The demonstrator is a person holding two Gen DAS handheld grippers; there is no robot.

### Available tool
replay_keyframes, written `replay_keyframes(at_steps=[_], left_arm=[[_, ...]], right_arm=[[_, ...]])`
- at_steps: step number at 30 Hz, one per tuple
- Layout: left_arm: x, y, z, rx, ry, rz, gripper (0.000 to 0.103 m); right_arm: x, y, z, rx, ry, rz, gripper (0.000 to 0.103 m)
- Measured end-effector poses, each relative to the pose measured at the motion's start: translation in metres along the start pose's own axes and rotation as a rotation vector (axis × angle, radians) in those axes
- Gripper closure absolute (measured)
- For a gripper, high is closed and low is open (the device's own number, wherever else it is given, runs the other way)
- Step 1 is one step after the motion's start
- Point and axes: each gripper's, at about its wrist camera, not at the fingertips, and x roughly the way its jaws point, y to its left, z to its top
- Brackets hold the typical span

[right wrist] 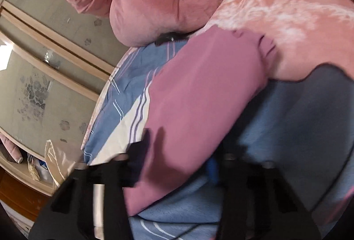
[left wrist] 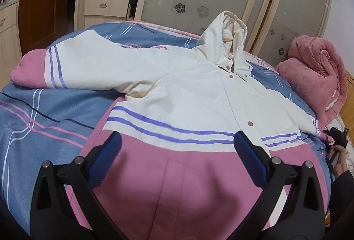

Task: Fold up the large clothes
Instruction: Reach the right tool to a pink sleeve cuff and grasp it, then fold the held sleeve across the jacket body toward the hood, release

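One large hooded jacket (left wrist: 177,96), cream on top and mauve-pink below with thin violet stripes, lies front-up and spread flat across the blue striped bed cover (left wrist: 39,120), sleeves out to both sides, hood toward the wardrobe. I judge it light for its size but bulky: a smooth woven shell, probably lightly padded, soft enough to crease anywhere yet puffy enough to spring back from a fold. The fabric looks a little slick, so a shallow pinch could slip off.

My left tool (left wrist: 177,153) hovers over the pink hem panel with its blue textured pads spread wide, holding nothing. My right tool (right wrist: 188,158) is at the pink cuff end of the right sleeve (right wrist: 199,89); the view is blurred, but the sleeve cloth runs between its fingers, and I read them as pinching it, though I cannot be certain the pads bite firmly.

Best holds, I think, are the doubled edges: cuffs, hem corners, shoulder seams. The pink snap studs (left wrist: 250,123) down the placket are hard points to avoid. A thick pink quilted blanket (left wrist: 316,76) sits bundled just beside the right sleeve and could snag a swing.
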Motion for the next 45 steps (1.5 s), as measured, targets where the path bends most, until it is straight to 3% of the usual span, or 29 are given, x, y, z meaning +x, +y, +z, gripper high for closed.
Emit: replay_keyframes(at_steps=[2, 5, 8, 13, 16, 19, 23, 25, 27, 28, 29, 30, 31, 33, 36, 41, 45], left_arm=[[0.002, 0.0, -0.001, 0.016, 0.013, 0.01, 0.002], [0.004, 0.005, -0.001, 0.005, 0.037, 0.014, 0.002], [0.0, 0.012, 0.0, -0.02, 0.038, 0.007, 0.002], [-0.013, 0.017, 0.008, -0.05, 0.002, 0.011, 0.002], [-0.021, 0.017, 0.012, -0.062, -0.021, 0.011, 0.002], [-0.027, 0.015, 0.014, -0.062, -0.029, 0.003, 0.002], [-0.031, 0.004, 0.014, -0.026, -0.031, 0.043, 0.002], [-0.031, -0.003, 0.012, -0.015, -0.024, 0.04, 0.002], [-0.03, -0.009, 0.011, -0.01, -0.015, 0.028, 0.002], [-0.028, -0.012, 0.01, -0.008, -0.006, 0.027, 0.002], [-0.027, -0.015, 0.01, -0.008, 0.007, 0.025, 0.002], [-0.027, -0.017, 0.01, -0.009, 0.012, 0.025, 0.002], [-0.027, -0.018, 0.01, -0.011, 0.017, 0.022, 0.002], [-0.029, -0.019, 0.009, -0.013, 0.021, 0.015, 0.002], [-0.033, -0.019, 0.012, -0.015, 0.034, 0.01, 0.002], [-0.045, -0.018, 0.016, -0.006, 0.006, 0.019, 0.002], [-0.05, -0.017, 0.014, 0.033, 0.023, 0.061, 0.002]], right_arm=[[0.001, 0.002, -0.003, 0.0, -0.021, -0.004, 0.085], [-0.007, 0.016, -0.004, -0.023, -0.087, -0.011, 0.093], [-0.017, 0.04, -0.003, -0.083, -0.156, -0.033, 0.095], [-0.045, 0.12, -0.025, -0.295, -0.311, -0.083, 0.096], [-0.061, 0.194, -0.065, -0.538, -0.399, -0.073, 0.096], [-0.059, 0.265, -0.126, -0.749, -0.385, -0.013, 0.095], [-0.037, 0.331, -0.224, -0.992, -0.304, 0.051, 0.095], [-0.01, 0.351, -0.272, -1.064, -0.18, 0.069, 0.095], [0.015, 0.36, -0.304, -1.099, -0.062, 0.079, 0.091], [0.028, 0.364, -0.321, -1.121, 0.003, 0.092, 0.076], [0.042, 0.365, -0.338, -1.148, 0.07, 0.095, 0.051], [0.048, 0.365, -0.347, -1.154, 0.107, 0.09, 0.037], [0.056, 0.364, -0.357, -1.15, 0.172, 0.088, 0.016], [0.053, 0.362, -0.361, -1.11, 0.23, 0.126, 0.014], [0.02, 0.361, -0.348, -1.045, 0.23, 0.207, 0.011], [-0.057, 0.347, -0.34, -0.968, 0.099, 0.198, 0.005], [-0.122, 0.31, -0.334, -0.987, -0.008, 0.115, 0.003]])
